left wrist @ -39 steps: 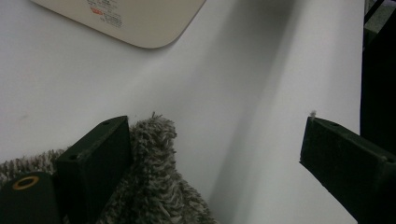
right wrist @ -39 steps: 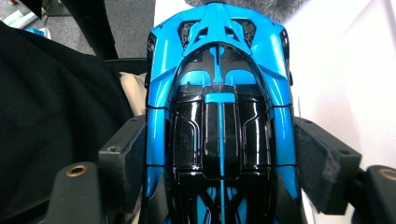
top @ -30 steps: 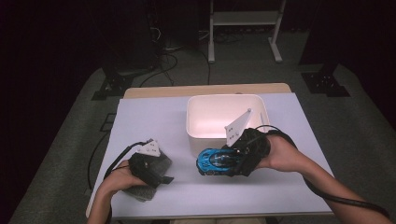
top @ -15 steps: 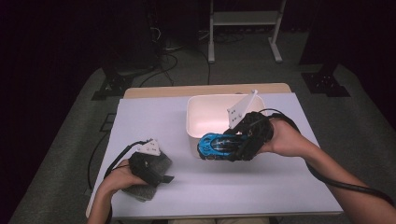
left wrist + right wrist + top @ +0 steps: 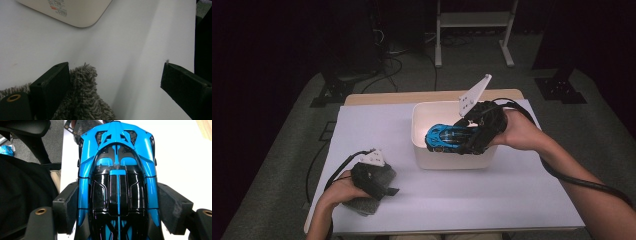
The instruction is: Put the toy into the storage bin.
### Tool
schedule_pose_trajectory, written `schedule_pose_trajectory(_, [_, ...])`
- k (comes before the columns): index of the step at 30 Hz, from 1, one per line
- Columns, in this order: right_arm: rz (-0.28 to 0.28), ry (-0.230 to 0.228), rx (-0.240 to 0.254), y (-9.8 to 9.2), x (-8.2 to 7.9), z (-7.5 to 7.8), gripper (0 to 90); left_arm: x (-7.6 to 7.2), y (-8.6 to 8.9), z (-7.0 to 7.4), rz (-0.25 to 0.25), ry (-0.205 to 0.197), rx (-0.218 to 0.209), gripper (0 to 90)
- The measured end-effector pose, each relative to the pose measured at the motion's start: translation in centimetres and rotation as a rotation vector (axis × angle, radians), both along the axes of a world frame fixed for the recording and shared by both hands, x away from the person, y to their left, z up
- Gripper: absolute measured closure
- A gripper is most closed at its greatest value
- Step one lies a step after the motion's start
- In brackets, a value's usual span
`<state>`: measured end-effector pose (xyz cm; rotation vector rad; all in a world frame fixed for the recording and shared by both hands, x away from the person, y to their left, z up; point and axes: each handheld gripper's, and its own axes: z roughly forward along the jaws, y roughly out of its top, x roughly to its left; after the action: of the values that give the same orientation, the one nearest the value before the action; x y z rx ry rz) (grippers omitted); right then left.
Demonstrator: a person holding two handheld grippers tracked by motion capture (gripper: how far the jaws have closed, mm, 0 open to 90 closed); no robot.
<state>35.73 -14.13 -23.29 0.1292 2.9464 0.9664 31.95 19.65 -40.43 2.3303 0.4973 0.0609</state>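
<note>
right claw (image 5: pixel 460 139): clenched on a blue and black toy car (image 5: pixel 447 137), one jaw pressed against each flank of the body as the right gripper view (image 5: pixel 117 210) shows. car (image 5: pixel 117 170) held off the desk, level, above the front part of the white tub (image 5: pixel 422 150), its far end pointing toward the person's left. grey three-cornered plate (image 5: pixel 474 96) stands up behind the claw, over the tub's back rim.

left claw (image 5: pixel 382 187): released, jaws standing wide apart in the left gripper view (image 5: pixel 113 85). it rests low at the near left of the desk (image 5: pixel 512 190), on a grey shaggy cloth (image 5: pixel 362 205). one jaw lies against the cloth's fringe (image 5: pixel 85 100); the other jaw is apart from it, over bare surface.

white tub: rounded corners, sits mid-desk toward the far edge; a corner of it with a printed label (image 5: pixel 56 5) appears at the top of the left gripper view.

desk: covered with a white sheet; wooden edge (image 5: pixel 377 98) visible at the far side.
</note>
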Motion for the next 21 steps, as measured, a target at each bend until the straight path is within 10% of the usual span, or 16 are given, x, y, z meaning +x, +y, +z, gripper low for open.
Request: schedule_pose_trajectory(21, [-0.058, 0.050, 0.000, -0.1, 5.7, -1.5, 25.1, -0.2, 0.1, 0.2, 0.000, -0.010, -0.006, 8.4])
